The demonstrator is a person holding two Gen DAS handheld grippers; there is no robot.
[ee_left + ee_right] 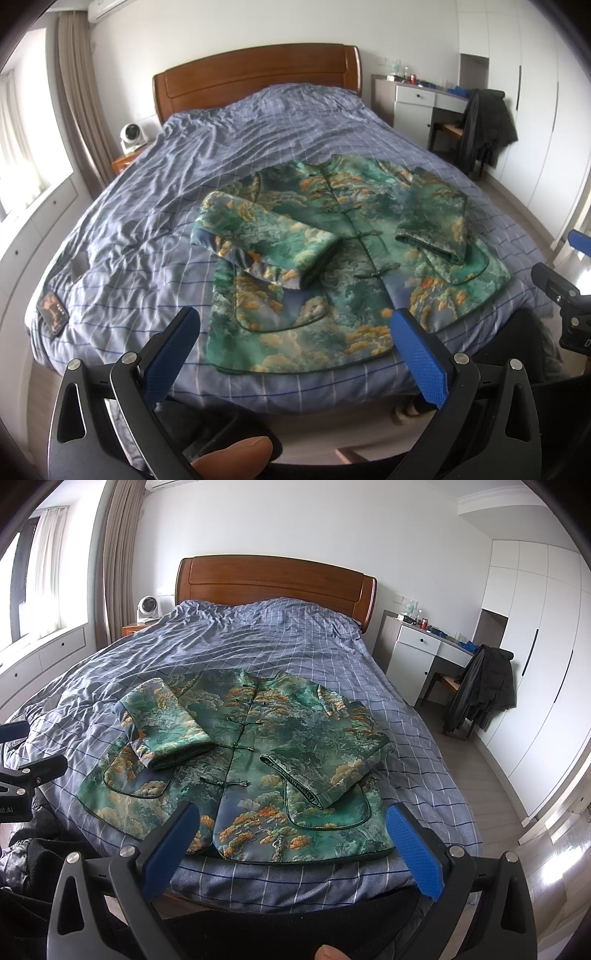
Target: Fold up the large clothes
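While I look through the left wrist camera, my left tongs (293,354) stand wide apart with nothing between the blue pads (171,354), hovering over the near edge of the bed (147,206). Just beyond them the green jacket (354,266) lies face up on the blue checked cover, buttoned down the front, its hem toward me and its collar toward the wooden headboard (258,74). Both sleeves are folded in across the chest: the left sleeve (258,243) lies slantwise over the left front, the right sleeve (436,218) lies down the right side. A dark phone (53,314) rests near the bed's left corner, well apart from the jacket. My right tongs (569,295) show only partly at the frame's right edge.

From the right wrist camera, my right tongs (291,838) are likewise spread open and grip nothing, poised above the jacket's (258,768) hem at the foot of the bed (332,657). The right sleeve's (328,768) cuff rests above the right pocket, and the left sleeve (166,731) lies folded over the left front. Off to the right, a dark coat (480,690) hangs over a chair beside a white counter (421,646).
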